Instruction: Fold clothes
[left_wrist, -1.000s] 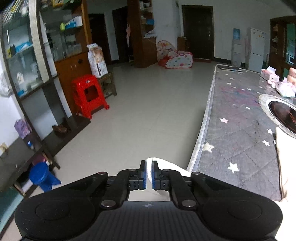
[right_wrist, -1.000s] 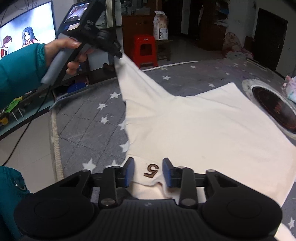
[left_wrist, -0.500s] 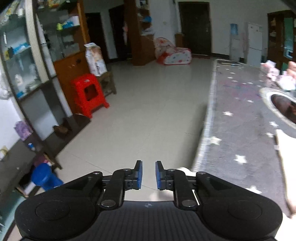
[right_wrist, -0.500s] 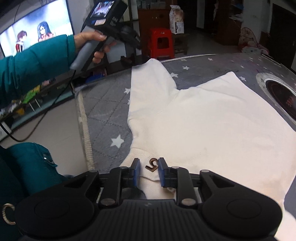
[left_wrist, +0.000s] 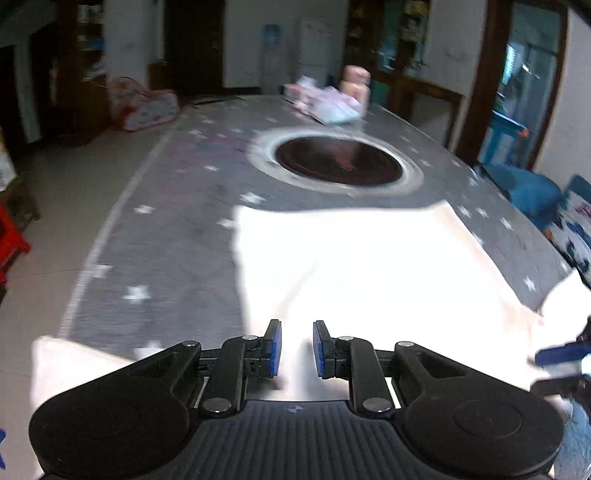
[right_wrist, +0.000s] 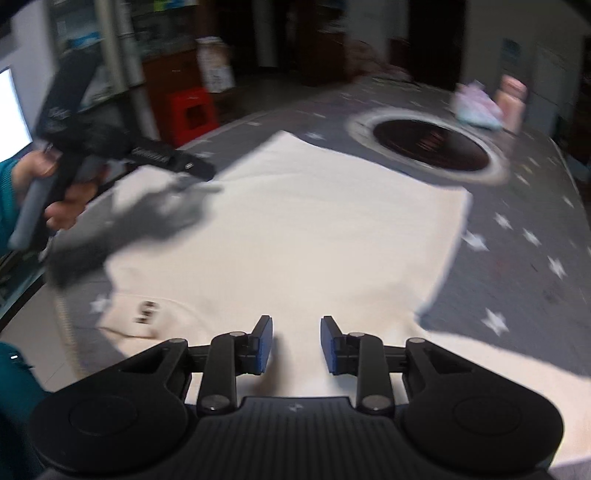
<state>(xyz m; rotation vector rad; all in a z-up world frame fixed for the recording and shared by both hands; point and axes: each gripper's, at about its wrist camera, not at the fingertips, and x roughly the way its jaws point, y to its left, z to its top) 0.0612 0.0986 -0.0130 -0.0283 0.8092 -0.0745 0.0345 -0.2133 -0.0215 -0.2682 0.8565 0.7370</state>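
Observation:
A cream white garment (right_wrist: 295, 236) lies spread flat on the grey star-patterned table cover (right_wrist: 524, 258); it also shows in the left wrist view (left_wrist: 369, 266). A small dark label (right_wrist: 147, 311) sits near its left hem. My left gripper (left_wrist: 296, 349) is open and empty just above the garment; it also shows in the right wrist view (right_wrist: 192, 168), held over the garment's left part. My right gripper (right_wrist: 296, 345) is open and empty above the garment's near edge. Both views are blurred by motion.
A round dark recessed burner (left_wrist: 338, 160) sits in the table beyond the garment, also in the right wrist view (right_wrist: 430, 146). Pink and pastel packs (left_wrist: 332, 99) lie at the far end. A red stool (right_wrist: 190, 114) stands on the floor left of the table.
My left gripper let go of the sleeve, opened and swung right from over the floor to above the garment. My right gripper opened wider and shifted right, away from the label. The lifted sleeve now lies down.

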